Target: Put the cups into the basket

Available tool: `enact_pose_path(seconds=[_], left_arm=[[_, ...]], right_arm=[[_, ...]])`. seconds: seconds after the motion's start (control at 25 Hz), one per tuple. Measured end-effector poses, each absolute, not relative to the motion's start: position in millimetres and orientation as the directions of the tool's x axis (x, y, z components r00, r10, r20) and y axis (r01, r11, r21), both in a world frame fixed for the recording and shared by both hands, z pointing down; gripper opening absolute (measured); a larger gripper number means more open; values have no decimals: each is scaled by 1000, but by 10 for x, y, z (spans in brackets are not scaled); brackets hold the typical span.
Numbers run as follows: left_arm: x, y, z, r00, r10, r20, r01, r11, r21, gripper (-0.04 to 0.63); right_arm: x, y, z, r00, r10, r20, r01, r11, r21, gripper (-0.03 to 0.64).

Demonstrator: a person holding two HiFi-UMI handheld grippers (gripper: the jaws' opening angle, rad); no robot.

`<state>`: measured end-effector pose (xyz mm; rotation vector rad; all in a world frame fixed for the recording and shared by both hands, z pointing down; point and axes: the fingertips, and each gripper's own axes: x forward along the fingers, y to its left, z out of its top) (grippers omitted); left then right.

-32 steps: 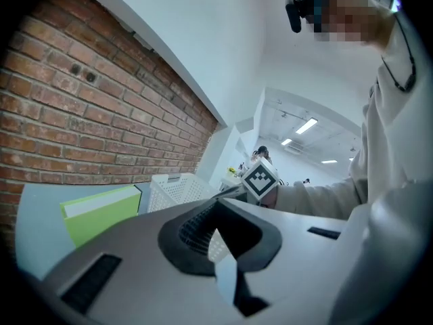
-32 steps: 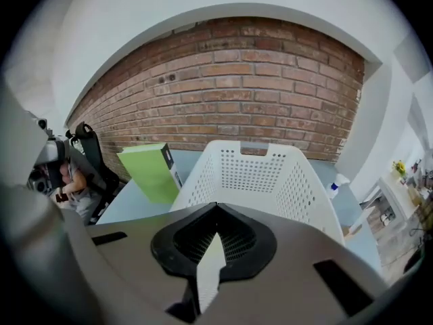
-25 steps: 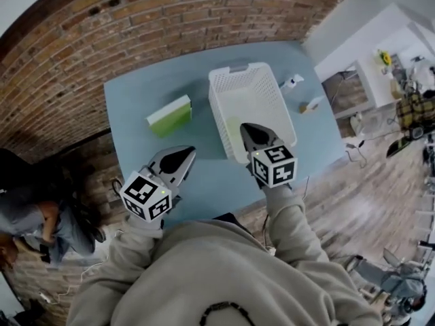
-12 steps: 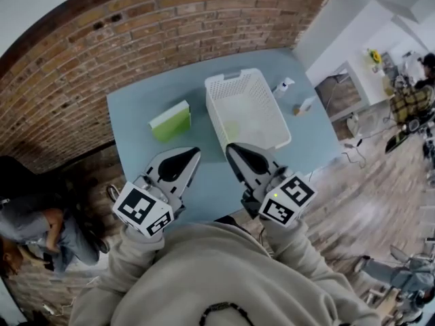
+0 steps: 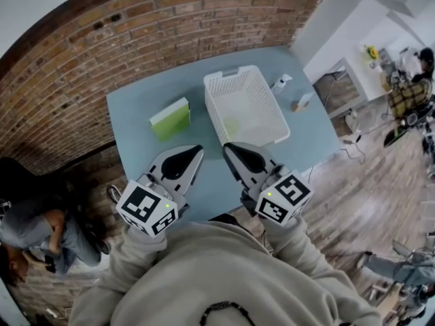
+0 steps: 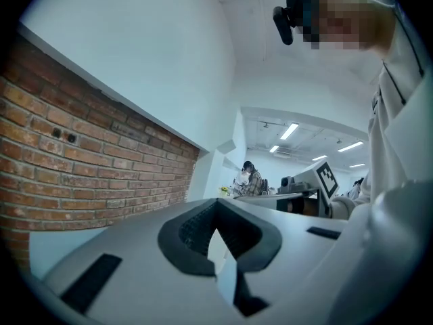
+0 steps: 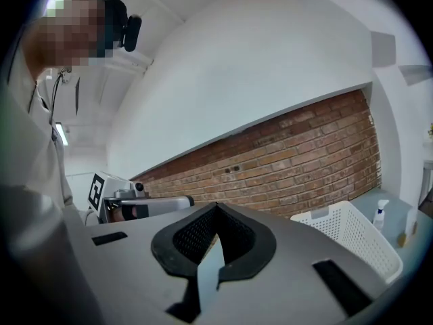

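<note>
A white perforated basket (image 5: 253, 87) stands on the blue table (image 5: 136, 100); it also shows low at the right in the right gripper view (image 7: 352, 239). A pale green shape, a cup by its look (image 5: 232, 126), lies inside near the basket's front wall. My right gripper (image 5: 227, 147) hovers just short of that front wall, jaws shut and empty (image 7: 216, 208). My left gripper (image 5: 197, 149) hangs beside it to the left, also shut with nothing in it (image 6: 216, 205). Both point level, over the table's near part.
A green-and-white box (image 5: 170, 119) lies left of the basket. Two small bottles (image 5: 280, 83) (image 5: 301, 102) stand to its right near the table edge. A brick wall runs behind the table. A person crouches on the floor at far left (image 5: 27, 229).
Both grippers have risen and come back towards me. The right one has left the space over the basket's front part and now sits before its near wall.
</note>
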<state>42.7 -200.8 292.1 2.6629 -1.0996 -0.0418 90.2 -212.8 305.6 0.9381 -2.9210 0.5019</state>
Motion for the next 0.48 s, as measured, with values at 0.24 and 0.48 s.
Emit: enact_pose_path(seconds=[0.24,0.48], left_arm=[[530,-1966,2929,736,-673,67,-664,-701,259,-4],[553,-1988,2964,744,-663,77,-658,-708,256,-5]], right_arm=[[902,-2079,3090,-815,-561,146,-579,768,-274,9],[908,-2120,3130,-818,-556,149,-573,762,-301,11]])
